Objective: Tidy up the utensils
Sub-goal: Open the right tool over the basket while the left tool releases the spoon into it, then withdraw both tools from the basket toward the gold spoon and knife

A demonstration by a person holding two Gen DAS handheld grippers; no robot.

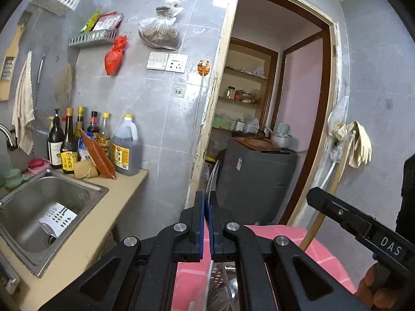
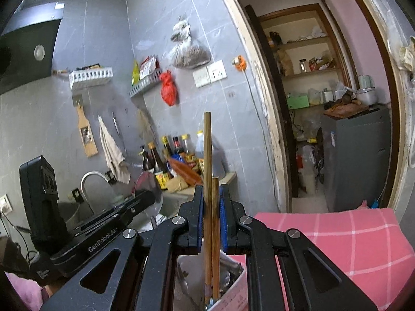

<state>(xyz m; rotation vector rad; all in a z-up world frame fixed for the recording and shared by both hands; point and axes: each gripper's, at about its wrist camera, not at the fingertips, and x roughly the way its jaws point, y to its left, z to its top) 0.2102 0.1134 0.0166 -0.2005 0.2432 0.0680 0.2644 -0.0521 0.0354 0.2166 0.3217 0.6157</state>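
The left gripper (image 1: 207,204) was clamped on a thin metal utensil (image 1: 211,178), its rounded end rising edge-on beyond the fingertips (which kind of utensil could not be told). The right gripper (image 2: 211,194) pinched a pair of wooden chopsticks (image 2: 208,155) upright between its pads, their lower ends below the jaws, inside a container (image 2: 233,289).

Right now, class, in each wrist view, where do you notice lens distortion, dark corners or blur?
Left wrist view: the brown wooden door frame bows strongly and the corners go black. Right wrist view: the same bowing and dark corners; the two wooden chopsticks stay sharp, while the cluttered pantry shelves look soft.
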